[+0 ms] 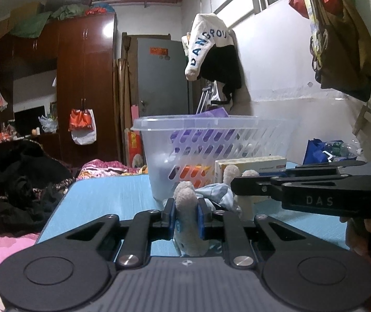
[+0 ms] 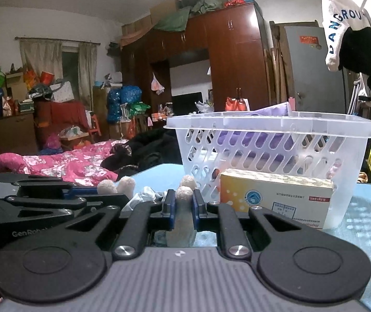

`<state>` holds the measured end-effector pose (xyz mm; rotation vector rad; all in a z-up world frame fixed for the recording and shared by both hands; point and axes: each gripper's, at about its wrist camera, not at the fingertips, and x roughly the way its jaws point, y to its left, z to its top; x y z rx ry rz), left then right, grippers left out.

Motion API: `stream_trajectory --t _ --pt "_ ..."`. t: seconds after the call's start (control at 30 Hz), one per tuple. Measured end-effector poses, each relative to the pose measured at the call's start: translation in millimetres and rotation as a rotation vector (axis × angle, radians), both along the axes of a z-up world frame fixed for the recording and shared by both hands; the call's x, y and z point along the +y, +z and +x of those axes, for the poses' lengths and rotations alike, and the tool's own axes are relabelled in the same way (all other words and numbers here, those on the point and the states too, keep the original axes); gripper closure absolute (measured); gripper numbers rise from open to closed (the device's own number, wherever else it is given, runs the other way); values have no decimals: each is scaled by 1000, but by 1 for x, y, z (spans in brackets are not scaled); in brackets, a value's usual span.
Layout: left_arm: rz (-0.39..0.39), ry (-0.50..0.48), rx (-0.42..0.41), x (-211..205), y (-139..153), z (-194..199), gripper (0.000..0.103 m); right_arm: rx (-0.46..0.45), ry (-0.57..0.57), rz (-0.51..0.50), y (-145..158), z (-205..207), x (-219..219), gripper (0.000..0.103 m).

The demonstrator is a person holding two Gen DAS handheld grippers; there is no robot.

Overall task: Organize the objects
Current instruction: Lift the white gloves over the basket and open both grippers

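A plush toy (image 1: pixel 211 197) with beige limbs and pale blue cloth lies on the blue table (image 1: pixel 107 197) in front of a white slotted basket (image 1: pixel 211 140). My left gripper (image 1: pixel 186 214) is shut on one beige limb of the toy. My right gripper (image 2: pixel 184 206) is shut on another beige limb (image 2: pixel 184 193) of the same toy. The right gripper also shows in the left wrist view (image 1: pixel 302 189), reaching in from the right. The left gripper shows at the left of the right wrist view (image 2: pixel 55 197). The basket (image 2: pixel 271 140) holds purple and orange items.
A yellow and white box (image 2: pixel 274 197) stands against the basket's front; it also shows in the left wrist view (image 1: pixel 250 163). A bed with pink bedding (image 2: pixel 63 163) and dark clothes (image 1: pixel 21 182) lies beyond the table's left edge. A blue bag (image 1: pixel 318 150) sits at the right.
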<state>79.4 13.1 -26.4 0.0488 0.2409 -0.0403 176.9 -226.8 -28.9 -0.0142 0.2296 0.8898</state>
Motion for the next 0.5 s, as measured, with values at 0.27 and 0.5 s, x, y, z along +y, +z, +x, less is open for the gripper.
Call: stream_trajectory --t 0.27,0.5 --pt "15 -20 -58 -6 11 -16 84 -32 18 32 9 -10 -13 89" --pt "28 -73 -156 -22 44 -34 84 -115 14 56 48 -20 -31 89"
